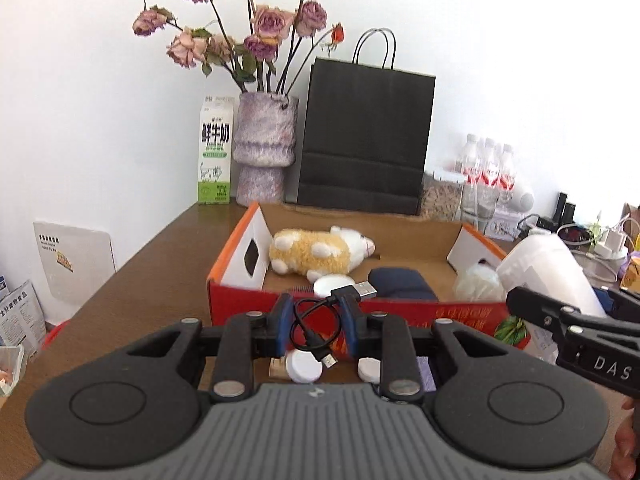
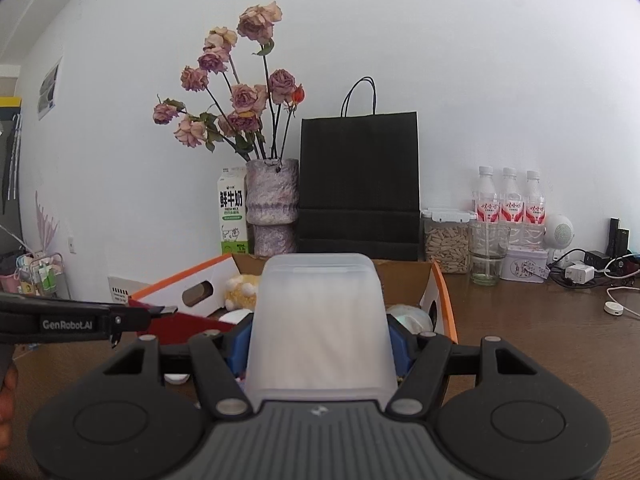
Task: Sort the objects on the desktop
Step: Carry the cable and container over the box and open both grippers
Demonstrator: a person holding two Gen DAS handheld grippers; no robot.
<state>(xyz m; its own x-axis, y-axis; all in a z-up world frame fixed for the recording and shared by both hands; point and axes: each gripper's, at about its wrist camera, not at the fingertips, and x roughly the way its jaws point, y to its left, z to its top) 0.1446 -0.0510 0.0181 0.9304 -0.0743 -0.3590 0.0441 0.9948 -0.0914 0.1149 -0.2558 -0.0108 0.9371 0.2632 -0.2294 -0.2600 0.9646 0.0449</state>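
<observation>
L hand-held gripper [image 1: 316, 320] clamps USB cable [image 1: 320, 320], lifted for box [image 1: 360, 316]; R hand-held gripper [image 2: 320, 344] grips translucent container [image 2: 320, 320], prob. same destination.

Both fisheye views are evenly lit by soft, bright daylight, with the plain white wall [image 2: 440, 60] nearly washed out and shadows kept faint. Straight lines are bent toward the dark, vignetted corners, and the translucent white plastic container [image 2: 320, 324] nearest the right lens is seen blurred.
</observation>
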